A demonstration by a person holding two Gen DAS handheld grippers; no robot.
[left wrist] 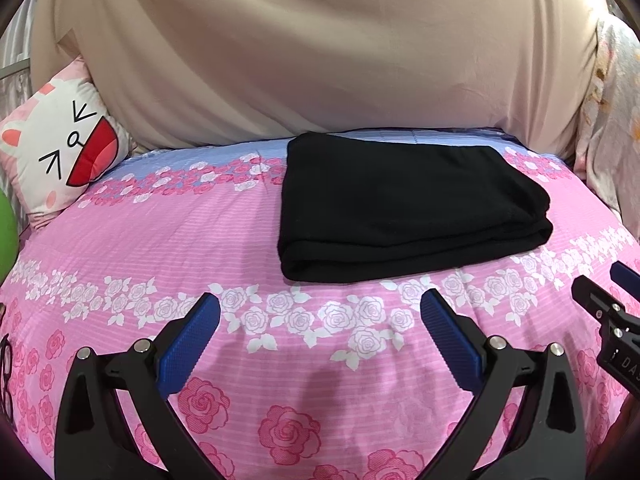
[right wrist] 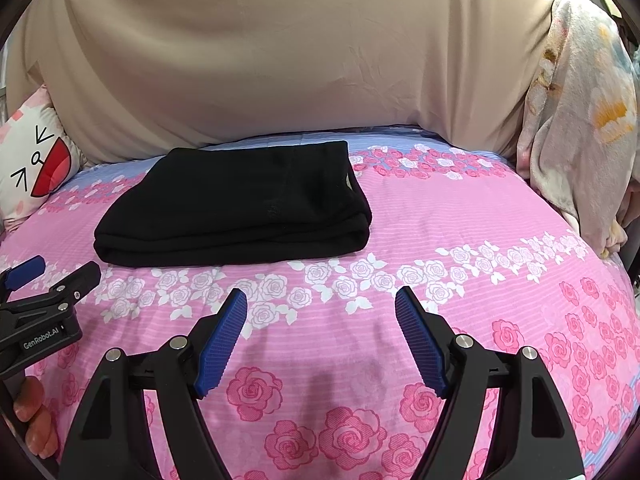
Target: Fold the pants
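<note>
The black pants [left wrist: 408, 208] lie folded into a thick rectangle on the pink rose-print bedspread [left wrist: 200, 240], toward the far side. They also show in the right wrist view [right wrist: 236, 208]. My left gripper [left wrist: 320, 308] is open and empty, hovering over the bedspread short of the pants' near edge. My right gripper [right wrist: 320, 304] is open and empty too, to the right of the pants and nearer than them. Each gripper shows at the edge of the other's view: the right one [left wrist: 612, 280] and the left one [right wrist: 52, 276].
A large beige cushion [left wrist: 320, 48] backs the bed. A white cartoon-face pillow [left wrist: 60, 148] sits at the far left. A pale floral blanket [right wrist: 576, 120] hangs at the far right. A green object [left wrist: 6, 236] shows at the left edge.
</note>
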